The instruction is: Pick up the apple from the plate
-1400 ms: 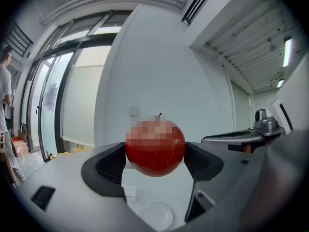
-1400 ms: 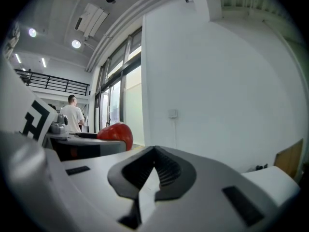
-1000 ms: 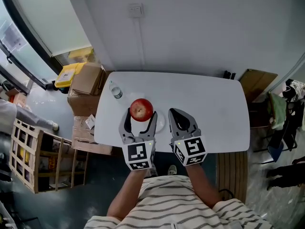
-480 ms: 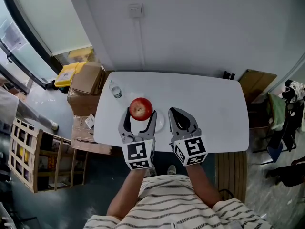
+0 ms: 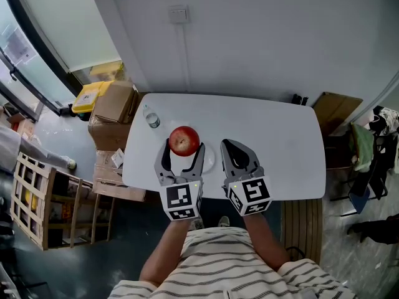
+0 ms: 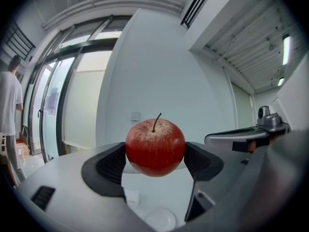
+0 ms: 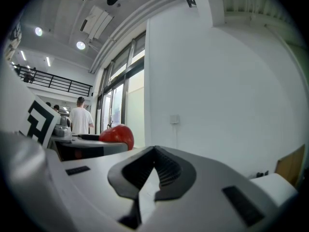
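A red apple [image 5: 184, 141] with a short stem sits between the two dark pads of my left gripper [image 5: 184, 147], which is shut on it. In the left gripper view the apple [image 6: 155, 147] is held up in the air in front of the white wall. The white plate [image 5: 211, 161] lies on the table just beyond the left gripper's right jaw and is partly hidden by the jaws. My right gripper [image 5: 227, 146] hovers beside the left one, shut with its pads meeting [image 7: 154, 153] and nothing between them. The apple [image 7: 116, 134] shows at the left of the right gripper view.
A white table [image 5: 280, 142] stands against the wall. A small water bottle [image 5: 150, 118] stands near its far left corner. Cardboard boxes [image 5: 115, 104] and a wooden crate [image 5: 34, 198] are on the floor to the left. A person [image 6: 9, 105] stands by the glass doors.
Both grippers and the apple stay where they were. Only a person at the left edge of the head view has shifted.
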{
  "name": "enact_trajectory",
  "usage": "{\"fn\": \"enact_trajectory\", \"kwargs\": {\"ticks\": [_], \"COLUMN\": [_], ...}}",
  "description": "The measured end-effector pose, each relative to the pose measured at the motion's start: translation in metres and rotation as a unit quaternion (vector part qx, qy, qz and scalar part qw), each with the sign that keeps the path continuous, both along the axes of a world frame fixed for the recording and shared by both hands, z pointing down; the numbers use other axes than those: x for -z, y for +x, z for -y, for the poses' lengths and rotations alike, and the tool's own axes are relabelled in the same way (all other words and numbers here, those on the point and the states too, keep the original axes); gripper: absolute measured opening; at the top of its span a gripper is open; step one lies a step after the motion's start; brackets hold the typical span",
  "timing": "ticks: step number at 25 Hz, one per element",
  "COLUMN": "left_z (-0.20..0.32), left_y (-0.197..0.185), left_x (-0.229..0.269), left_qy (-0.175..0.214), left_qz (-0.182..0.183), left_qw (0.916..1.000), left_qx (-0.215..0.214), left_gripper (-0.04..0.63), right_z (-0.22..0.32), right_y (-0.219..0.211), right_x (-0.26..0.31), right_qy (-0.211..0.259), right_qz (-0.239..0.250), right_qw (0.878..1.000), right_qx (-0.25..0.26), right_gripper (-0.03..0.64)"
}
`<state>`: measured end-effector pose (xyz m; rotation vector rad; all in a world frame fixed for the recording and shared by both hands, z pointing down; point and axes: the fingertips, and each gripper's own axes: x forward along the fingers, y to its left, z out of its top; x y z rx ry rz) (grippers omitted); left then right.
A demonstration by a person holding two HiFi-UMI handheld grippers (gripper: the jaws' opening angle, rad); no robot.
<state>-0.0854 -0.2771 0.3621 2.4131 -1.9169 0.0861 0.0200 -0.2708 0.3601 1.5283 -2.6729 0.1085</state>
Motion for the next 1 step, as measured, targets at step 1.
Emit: {"fn": "enact_trajectory", "kwargs": {"ticks": [1], "left_z": [0.0009], "left_y": [0.0009], "left_x": [0.0003], "left_qy": [0.0], "left_qz": [0.0], "left_qw": [1.0], "left_qx": [0.0], "left_gripper": [0.368], "right_z": [0.0009], "right_y": [0.001], "right_x": [0.0004], "right_qy": [0.0], "right_qz": [0.0], "right_qw": [1.0], "right_qx": [0.0], "right_gripper": [0.013]}}
